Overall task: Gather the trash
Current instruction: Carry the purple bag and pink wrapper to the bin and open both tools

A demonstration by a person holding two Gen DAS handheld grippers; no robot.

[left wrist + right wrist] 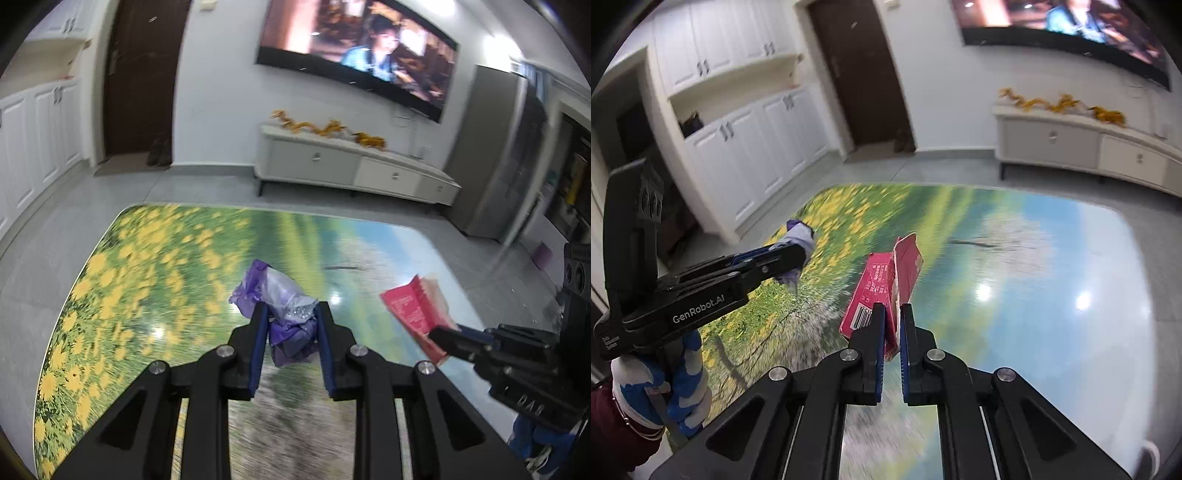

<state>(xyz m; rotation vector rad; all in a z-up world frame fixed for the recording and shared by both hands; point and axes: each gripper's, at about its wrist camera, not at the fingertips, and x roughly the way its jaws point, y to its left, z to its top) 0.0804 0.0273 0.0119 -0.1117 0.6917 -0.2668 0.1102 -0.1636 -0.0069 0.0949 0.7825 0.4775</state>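
Flower-print table (155, 266), lit television (354, 55), white sideboard (351, 166)

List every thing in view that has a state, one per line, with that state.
left gripper: shut on the purple wrapper
purple wrapper: crumpled, held above the table
right gripper: shut on the red carton
red carton: torn open, flattened, held above the table
television: on, showing a picture
dark door: closed
cabinet doors: closed
TV stand drawers: closed
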